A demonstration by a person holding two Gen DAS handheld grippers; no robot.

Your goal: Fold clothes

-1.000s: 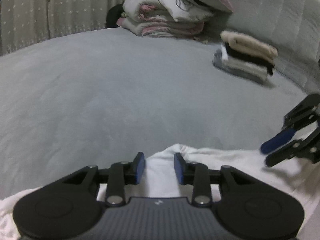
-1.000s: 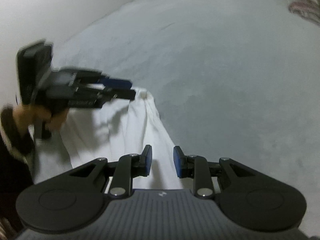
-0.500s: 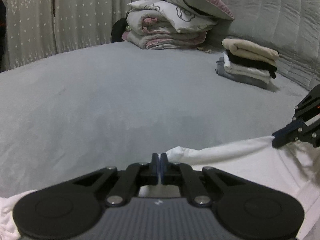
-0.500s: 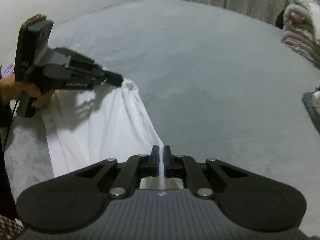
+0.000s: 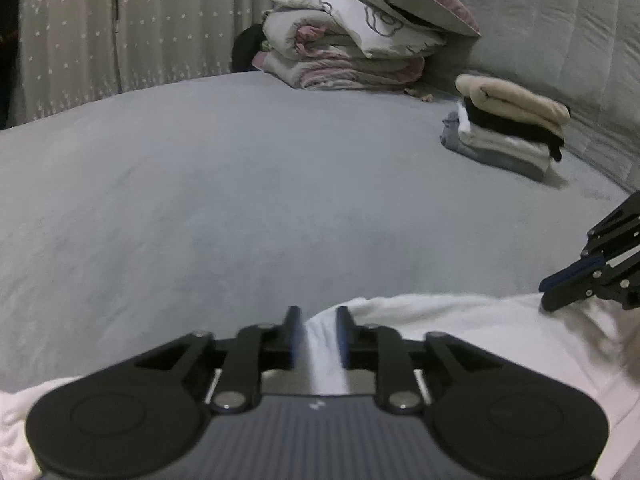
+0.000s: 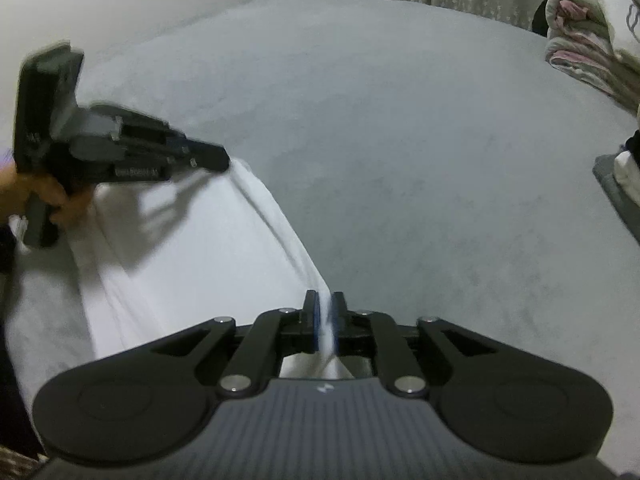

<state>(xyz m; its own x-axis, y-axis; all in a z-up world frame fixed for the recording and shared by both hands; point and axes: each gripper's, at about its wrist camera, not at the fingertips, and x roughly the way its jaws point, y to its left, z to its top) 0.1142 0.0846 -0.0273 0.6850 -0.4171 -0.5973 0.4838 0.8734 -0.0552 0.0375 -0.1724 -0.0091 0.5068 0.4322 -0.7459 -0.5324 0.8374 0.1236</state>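
Observation:
A white garment lies spread at the near edge of the grey bed. My left gripper is at its left corner, jaws opening, with the cloth in the gap but loose from the pads. In the right wrist view the left gripper rests at that corner, held by a hand. My right gripper is at the other corner, jaws opening, with a thin strip of the cloth's edge between them. The left wrist view shows the right gripper low over the cloth's edge.
A stack of folded clothes sits at the right by the padded headboard. A pile of bedding and pillows stands at the back. A starred curtain hangs behind. Bare grey bedspread stretches ahead of both grippers.
Both grippers closed on the garment's front edge and lifted it taut half a second ago. Now both jaws have parted and the edge has dropped onto the bed.

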